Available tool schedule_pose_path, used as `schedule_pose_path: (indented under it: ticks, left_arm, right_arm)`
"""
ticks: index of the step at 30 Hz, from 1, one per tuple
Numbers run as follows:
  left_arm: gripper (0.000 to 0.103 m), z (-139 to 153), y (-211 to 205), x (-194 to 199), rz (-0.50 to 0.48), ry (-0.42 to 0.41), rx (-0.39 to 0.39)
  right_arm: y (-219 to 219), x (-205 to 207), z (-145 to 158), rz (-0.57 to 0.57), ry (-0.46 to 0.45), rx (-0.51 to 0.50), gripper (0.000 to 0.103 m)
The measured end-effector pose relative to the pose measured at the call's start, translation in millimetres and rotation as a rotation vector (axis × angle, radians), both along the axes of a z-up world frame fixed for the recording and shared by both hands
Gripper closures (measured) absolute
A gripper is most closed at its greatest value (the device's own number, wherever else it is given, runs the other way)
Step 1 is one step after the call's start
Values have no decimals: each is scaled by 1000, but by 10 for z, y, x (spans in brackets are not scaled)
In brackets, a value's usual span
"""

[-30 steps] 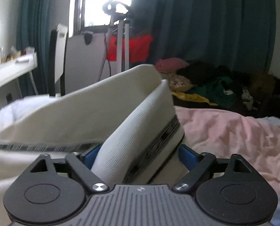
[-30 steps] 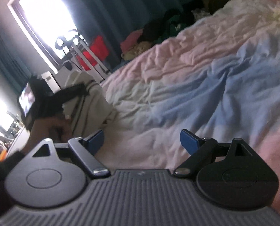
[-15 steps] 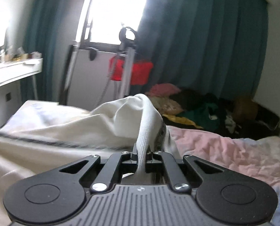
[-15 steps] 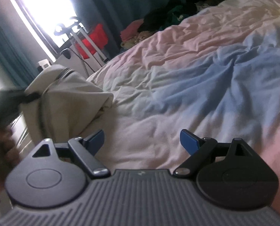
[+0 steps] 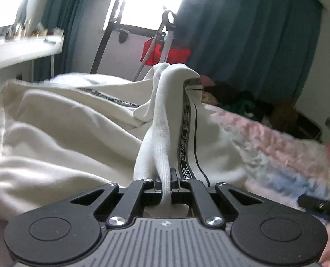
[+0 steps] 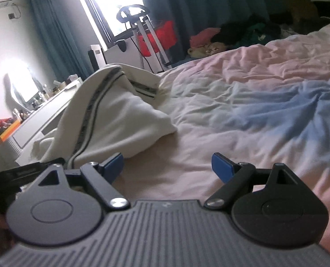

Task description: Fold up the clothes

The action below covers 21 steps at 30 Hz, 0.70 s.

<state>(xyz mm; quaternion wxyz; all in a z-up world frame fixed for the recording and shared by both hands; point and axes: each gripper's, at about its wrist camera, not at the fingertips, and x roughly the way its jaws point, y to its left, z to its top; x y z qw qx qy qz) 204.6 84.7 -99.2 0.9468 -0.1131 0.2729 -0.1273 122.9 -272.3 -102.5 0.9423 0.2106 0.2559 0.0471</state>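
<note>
Pastel pink-and-blue bedding (image 6: 242, 102) took up most of the view, and the cream garment (image 6: 120, 120) sat bunched near its window-side edge. It looked like trousers, with a printed stripe down the seam, long axis running away from the left gripper (image 5: 165, 183). That one was pinched tight on the ribbed hem, probably to drag it out flat. The right gripper (image 6: 167, 166) had its fingers spread wide, nothing between them, just beside the cloth.
</note>
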Motion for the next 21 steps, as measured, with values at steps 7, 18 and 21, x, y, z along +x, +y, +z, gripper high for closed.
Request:
schedule_pose_path:
  ticks: [7,18,21]
  left_arm:
    - [99,-88,127,-74,26,36,-135]
    - [100,-238,210,-50,-2,26,-177]
    - [100,-345,267,12,-2,45,-223]
  right_arm:
    - [425,714,430,71,-20,-143,21]
    - [1036,3216,912,-23,-12,-77,27]
    - [1047,3729,713,-78,99,-6,27]
